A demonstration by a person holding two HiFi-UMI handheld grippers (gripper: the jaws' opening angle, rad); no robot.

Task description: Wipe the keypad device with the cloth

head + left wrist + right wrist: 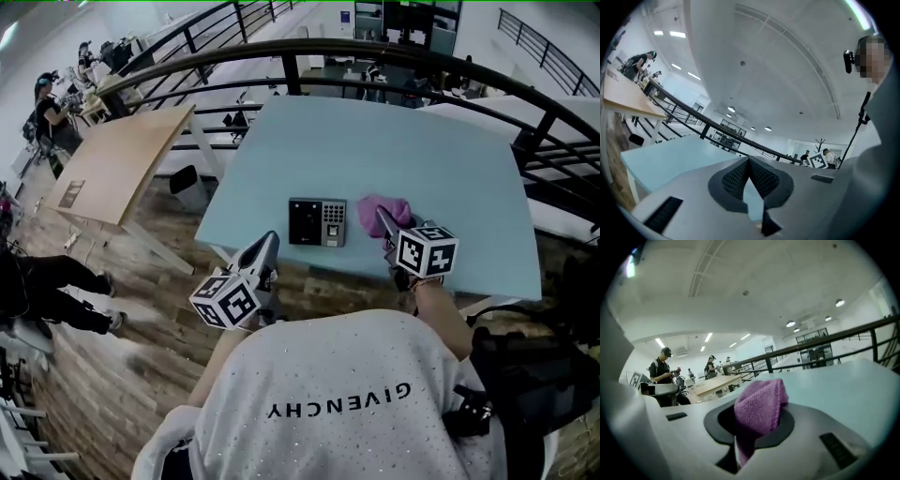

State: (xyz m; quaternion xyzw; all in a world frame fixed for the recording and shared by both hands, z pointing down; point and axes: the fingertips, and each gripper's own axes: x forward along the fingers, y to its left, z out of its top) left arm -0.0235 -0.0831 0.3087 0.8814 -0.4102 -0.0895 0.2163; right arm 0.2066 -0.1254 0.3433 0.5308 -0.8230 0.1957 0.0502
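The keypad device (318, 222), dark with a grey keypad half, lies flat near the front of the light blue table (375, 150). Just to its right sits the purple cloth (385, 211), and my right gripper (382, 221) is shut on it; in the right gripper view the cloth (759, 408) bulges up from between the jaws. My left gripper (267, 246) hangs at the table's front edge, left of and below the device, tilted upward. Its jaws meet at the tips in the left gripper view (749, 161) with nothing between them.
A black curved railing (375, 56) runs behind the table. A wooden table (117, 159) stands to the left over a wood floor. People (47, 108) stand at the far left. My own grey sweater (347, 403) fills the bottom of the head view.
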